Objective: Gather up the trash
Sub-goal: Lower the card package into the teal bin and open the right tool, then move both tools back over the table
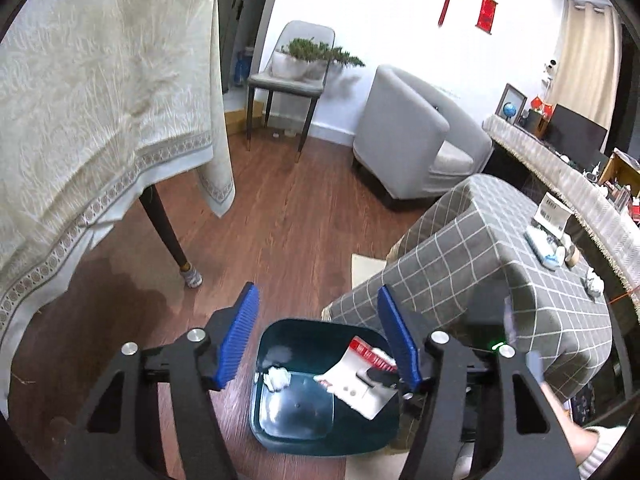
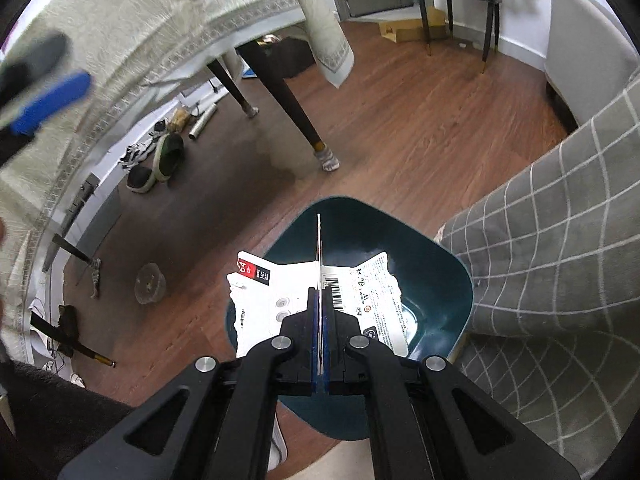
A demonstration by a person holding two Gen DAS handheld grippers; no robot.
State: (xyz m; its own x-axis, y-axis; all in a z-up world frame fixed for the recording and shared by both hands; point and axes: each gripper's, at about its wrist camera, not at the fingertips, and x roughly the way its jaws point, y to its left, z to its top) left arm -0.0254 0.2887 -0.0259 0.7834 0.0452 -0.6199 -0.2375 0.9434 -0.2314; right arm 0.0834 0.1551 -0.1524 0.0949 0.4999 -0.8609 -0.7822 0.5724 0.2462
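Observation:
A dark teal trash bin (image 1: 280,432) stands on the wooden floor beside a grey checked table; it also shows in the right wrist view (image 2: 436,264). A crumpled white tissue (image 1: 277,378) lies inside it. My right gripper (image 2: 319,292) is shut on a torn white paper package with a red label (image 2: 276,300) and holds it over the bin's opening; the package shows in the left wrist view (image 1: 352,384). My left gripper (image 1: 318,334) is open and empty above the bin.
A table with a cream cloth (image 1: 100,120) and dark legs (image 1: 168,232) stands to the left. The grey checked table (image 1: 500,264) holds small items. A grey armchair (image 1: 416,136) and a chair with a plant (image 1: 296,76) stand behind. Shoes (image 2: 160,160) lie under the cream table.

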